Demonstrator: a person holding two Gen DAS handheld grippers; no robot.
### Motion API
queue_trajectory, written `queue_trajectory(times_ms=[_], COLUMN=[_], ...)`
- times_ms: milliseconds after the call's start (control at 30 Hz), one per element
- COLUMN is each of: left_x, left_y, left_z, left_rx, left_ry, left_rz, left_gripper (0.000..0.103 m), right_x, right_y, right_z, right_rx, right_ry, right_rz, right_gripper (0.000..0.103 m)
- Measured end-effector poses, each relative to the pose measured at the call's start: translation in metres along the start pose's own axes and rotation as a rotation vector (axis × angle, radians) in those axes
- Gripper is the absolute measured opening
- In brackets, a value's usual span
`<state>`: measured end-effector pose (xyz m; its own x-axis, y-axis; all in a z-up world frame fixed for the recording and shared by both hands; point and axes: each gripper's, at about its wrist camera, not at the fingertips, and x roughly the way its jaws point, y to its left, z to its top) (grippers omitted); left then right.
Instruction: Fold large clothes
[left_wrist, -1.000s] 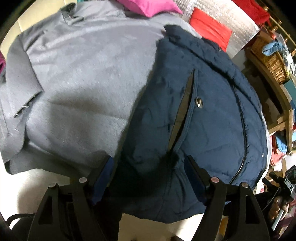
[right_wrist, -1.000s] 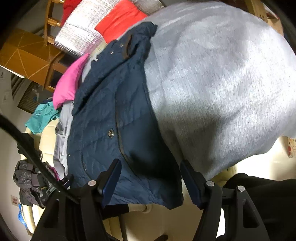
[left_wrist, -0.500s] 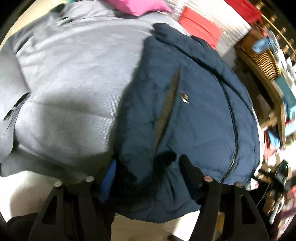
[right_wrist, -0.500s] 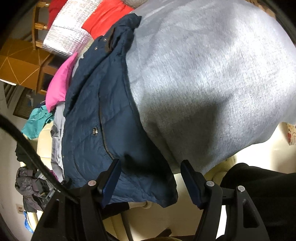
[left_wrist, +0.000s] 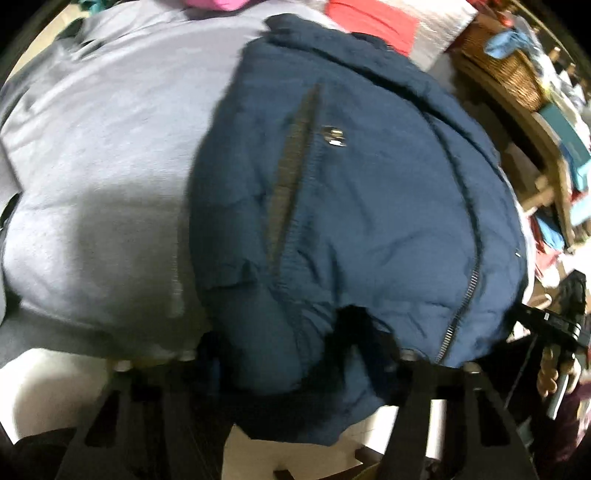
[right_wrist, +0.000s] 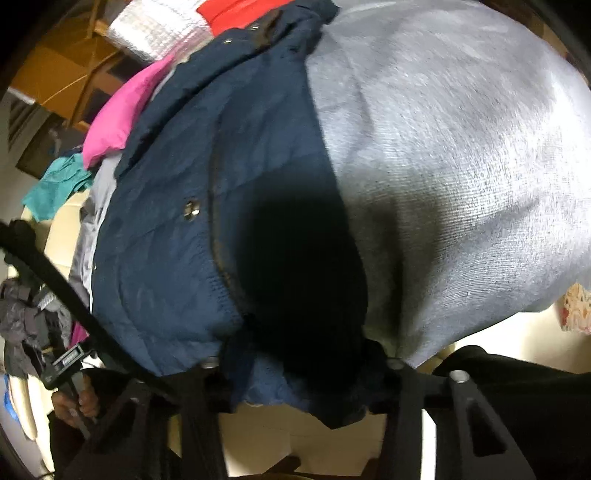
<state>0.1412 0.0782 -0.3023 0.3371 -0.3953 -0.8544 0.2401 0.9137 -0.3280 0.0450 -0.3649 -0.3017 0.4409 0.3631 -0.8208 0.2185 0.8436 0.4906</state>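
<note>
Where grey cloth (left_wrist: 103, 192) spreads, navy jacket (left_wrist: 369, 206) overlaps

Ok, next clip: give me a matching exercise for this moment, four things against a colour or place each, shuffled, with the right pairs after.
Things:
1. padded jacket
2. sweatshirt
3. wicker basket
4. pink garment

Descriptions:
A. grey, spread out under the jacket
B. on the wooden shelf at the left wrist view's upper right
C. navy, with a zip and a snap button
D. beyond the jacket's far edge in the right wrist view

Pairs: 1-C, 2-A, 3-B, 4-D
</note>
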Motion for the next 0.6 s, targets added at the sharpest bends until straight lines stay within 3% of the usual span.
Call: queue_trajectory(times_ms=[33,67,167,233,300,333,367,433,533,567,600], left_x=[-0.001,-0.004,-0.011,-0.011,-0.012,-0.013,-0.014,-0.018,-0.019,-0.017,-0.018], left_y=[-0.001,0.001,0.012,0.025,0.036,0.039,0.041,0.046,0.039,0.032,0.026], left_z=[-0.001,0.0,0.0,0.002,0.005,0.006,0.006,0.005,0.001,0.003,0.002], left_rx=[0.001,-0.005,-0.065,-0.128,-0.189,-0.206,-0.213,-0.22,-0.165,-0.133,-0.088], left_ry=[-0.003,-0.009,-0.01,0.002,0.002,-0.009,-0.019,-0.034,-0.04,-0.037,-0.041], left_rz=[-0.017,-0.051,-0.086,-0.045,-0.025,-0.03,-0.03,-0.021,-0.011,-0.014,-0.029], left_gripper=[0.051,0.048,0.048,0.059,0.067,0.068,0.071,0.071,0.07,0.068,0.052], right_x=[-0.002,-0.005,-0.012,-0.007,-0.003,0.0,0.001,0.006,0.015,0.014,0.012], right_y=[0.003,0.005,0.01,0.005,0.001,0.0,-0.002,-0.004,0.0,-0.001,0.0], right_z=[-0.002,-0.004,-0.007,-0.005,-0.002,0.0,0.0,0.002,0.006,0.005,0.004], right_rx=[-0.024,-0.04,-0.05,-0.012,0.023,0.038,0.051,0.069,0.057,0.055,0.051], right_ry=[-0.001,-0.006,-0.023,0.006,0.026,0.031,0.031,0.03,0.021,0.02,0.02], right_rz=[-0.008,-0.002,0.035,0.035,0.031,0.03,0.029,0.023,0.003,0.011,0.038], right_gripper=[0.025,0.022,0.022,0.026,0.033,0.044,0.062,0.07,0.065,0.05,0.042])
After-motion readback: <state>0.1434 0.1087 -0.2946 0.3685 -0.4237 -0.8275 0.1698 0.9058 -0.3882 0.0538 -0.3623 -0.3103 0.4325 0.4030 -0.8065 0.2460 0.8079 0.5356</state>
